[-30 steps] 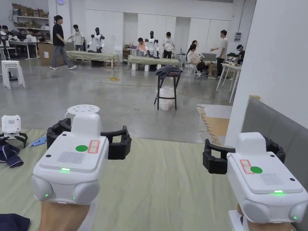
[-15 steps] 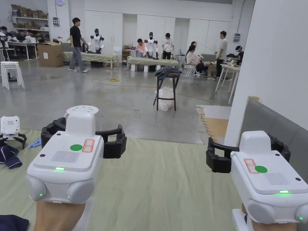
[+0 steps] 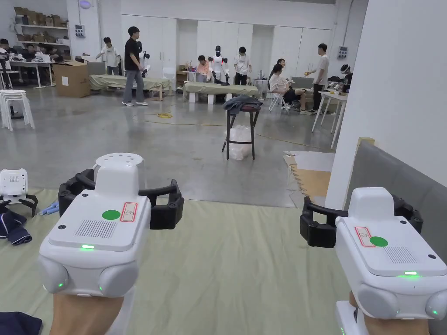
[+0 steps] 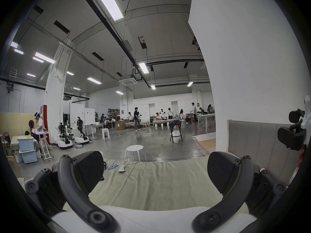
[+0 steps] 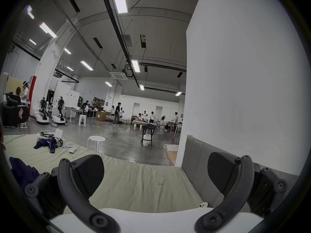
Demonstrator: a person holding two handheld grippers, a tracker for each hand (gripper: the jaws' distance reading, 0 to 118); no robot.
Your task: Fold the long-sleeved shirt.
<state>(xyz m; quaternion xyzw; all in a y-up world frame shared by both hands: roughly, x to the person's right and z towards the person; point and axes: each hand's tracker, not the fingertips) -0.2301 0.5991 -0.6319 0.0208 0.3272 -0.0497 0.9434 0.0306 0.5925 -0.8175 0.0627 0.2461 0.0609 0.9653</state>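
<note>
Nothing folded yet: left gripper [image 3: 120,205] and right gripper [image 3: 360,222] hover wide and empty over the bench [image 3: 244,261], dark garment [image 3: 17,323] untouched at its near-left corner.

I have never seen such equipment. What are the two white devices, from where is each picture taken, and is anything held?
They are hand-held grippers: the left gripper and the right gripper, each carried by a person's hand. The head view comes from a camera on the person's head; each gripper view comes from a camera on that gripper, showing its two black jaws. Both stand open and hold nothing. Below lies a pale green cloth. A dark blue garment lies crumpled far to the left, untouched, beside a spare gripper.
</note>
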